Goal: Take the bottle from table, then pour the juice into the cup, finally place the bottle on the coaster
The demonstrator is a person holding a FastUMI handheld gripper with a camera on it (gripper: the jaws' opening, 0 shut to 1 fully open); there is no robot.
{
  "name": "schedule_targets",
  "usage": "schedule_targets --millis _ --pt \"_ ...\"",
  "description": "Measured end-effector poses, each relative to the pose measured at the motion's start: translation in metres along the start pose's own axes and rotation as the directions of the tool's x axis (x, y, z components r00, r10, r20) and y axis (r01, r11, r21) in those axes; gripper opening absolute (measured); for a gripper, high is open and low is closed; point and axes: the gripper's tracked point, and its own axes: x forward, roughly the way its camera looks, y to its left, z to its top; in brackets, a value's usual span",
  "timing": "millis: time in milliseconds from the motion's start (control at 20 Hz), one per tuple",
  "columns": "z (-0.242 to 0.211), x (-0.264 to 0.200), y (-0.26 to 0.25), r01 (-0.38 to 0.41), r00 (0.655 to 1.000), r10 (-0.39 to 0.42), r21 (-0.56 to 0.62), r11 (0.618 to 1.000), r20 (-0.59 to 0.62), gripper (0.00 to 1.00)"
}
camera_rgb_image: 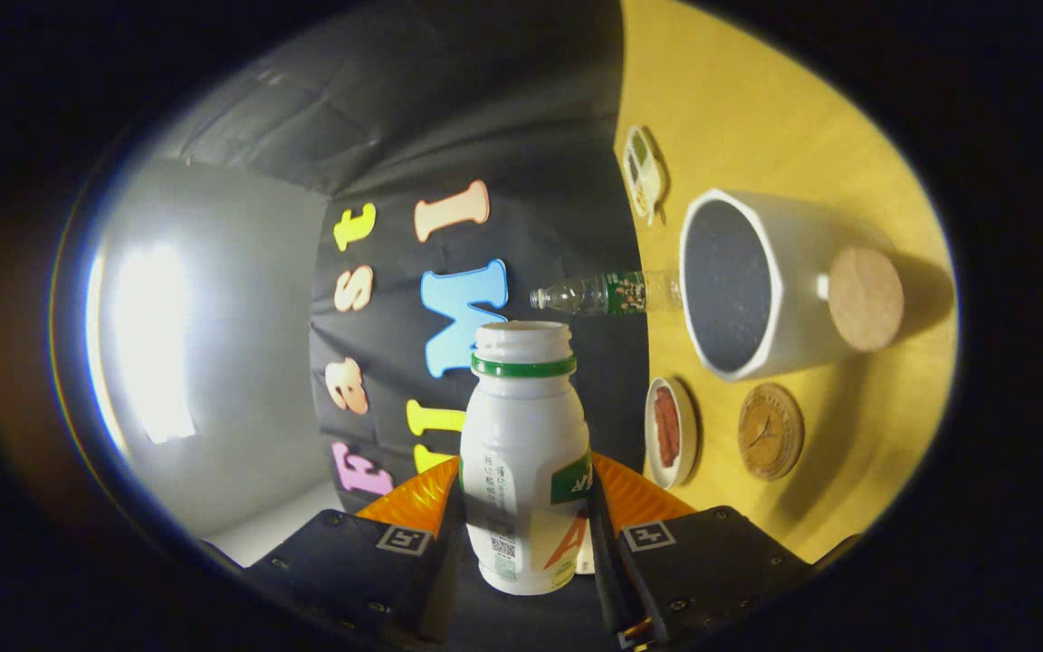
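The gripper [521, 534] is clamped on the uncapped bottle [523, 453], which is rolled sideways toward the cup [757, 290], evidently for pouring.

Your gripper [521, 521] is rolled hard onto its side, so the tabletop stands upright along one edge of what you see rather than lying flat below. Both fingers [422, 498] press against the sides of the bottle [524, 453], which sits clamped between them with its open mouth pointing straight ahead, away from you. The two finger mounts with their square markers sit nearest you, one on each side of the bottle's base, and your grip looks even.
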Motion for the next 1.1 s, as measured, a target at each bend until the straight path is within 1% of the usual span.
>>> schedule_targets --millis 50,150,200,300,400,500,650,800,900,950,1000,1100 --pt "0.004 -0.001 -0.002 0.013 1.0 -0.013 -0.083 0.996 -0.003 0.62" --pt "0.007 0.0 -0.008 0.037 0.999 -0.041 -0.238 0.971 -0.013 0.62" --pt "0.006 0.003 -0.011 0.043 0.998 -0.053 -0.315 0.948 -0.023 0.62" --pt "0.01 0.003 -0.011 0.043 0.996 -0.074 -0.469 0.882 -0.048 0.62" --pt "0.01 0.007 -0.023 0.056 0.992 -0.114 -0.593 0.804 -0.06 0.62" --pt "0.008 0.01 -0.031 0.066 0.987 -0.15 -0.687 0.724 -0.063 0.62" --pt "0.002 0.015 -0.047 0.073 0.976 -0.209 -0.818 0.571 -0.059 0.62" --pt "-0.005 0.022 -0.063 0.089 0.965 -0.261 -0.902 0.421 -0.027 0.62" --pt "-0.005 0.025 -0.071 0.104 0.959 -0.282 -0.945 0.31 0.013 0.62" --pt "-0.015 0.034 -0.075 0.106 0.962 -0.271 -0.956 0.274 0.029 0.62" --pt "-0.016 0.037 -0.079 0.108 0.96 -0.276 -0.965 0.24 0.039 0.62" --pt "-0.022 0.039 -0.079 0.096 0.958 -0.282 -0.978 0.183 0.042 0.62"
